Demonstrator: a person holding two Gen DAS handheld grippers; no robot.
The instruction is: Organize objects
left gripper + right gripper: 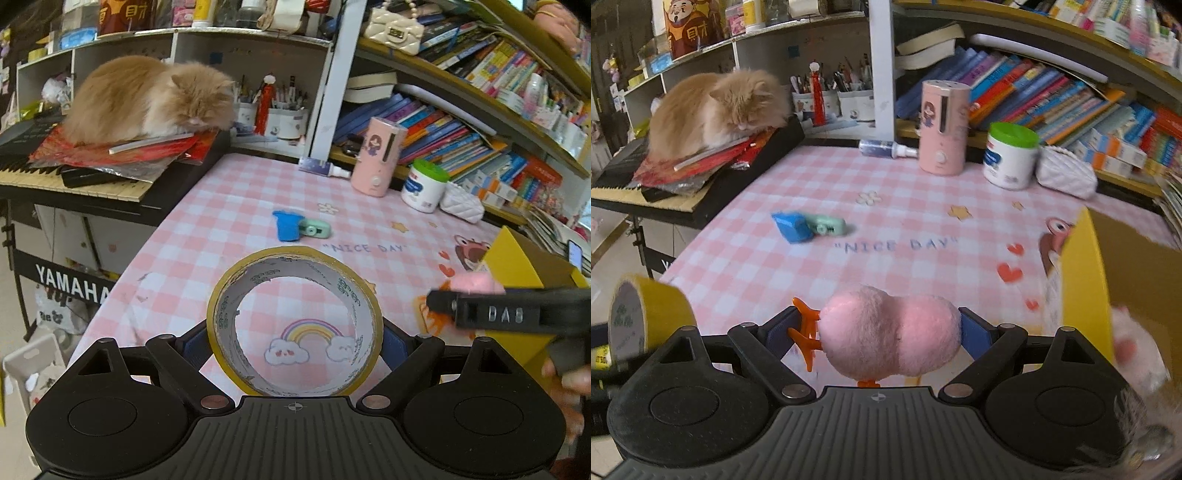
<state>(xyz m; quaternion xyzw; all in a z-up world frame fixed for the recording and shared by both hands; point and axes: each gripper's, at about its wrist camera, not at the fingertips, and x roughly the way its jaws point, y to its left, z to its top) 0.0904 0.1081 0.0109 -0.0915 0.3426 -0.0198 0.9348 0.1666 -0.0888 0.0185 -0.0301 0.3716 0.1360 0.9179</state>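
Observation:
My left gripper (294,339) is shut on a yellow roll of tape (221,295), held upright above the pink checked tablecloth (229,206); the roll also shows at the left edge of the right wrist view (661,314). My right gripper (886,334) is shut on a pink plush toy (890,332) with orange feet, held over the table near a yellow cardboard box (1086,280). In the left wrist view the right gripper's fingers (491,312) reach in from the right beside that box (517,258). A blue object (792,225) and a green correction tape (827,223) lie mid-table.
An orange cat (147,99) lies on papers on a Yamaha keyboard (74,181) at the left. A pink humidifier (943,127), a white jar with a green lid (1010,155), a spray bottle (886,149) and a white pouch (1065,173) stand before full bookshelves (1052,96).

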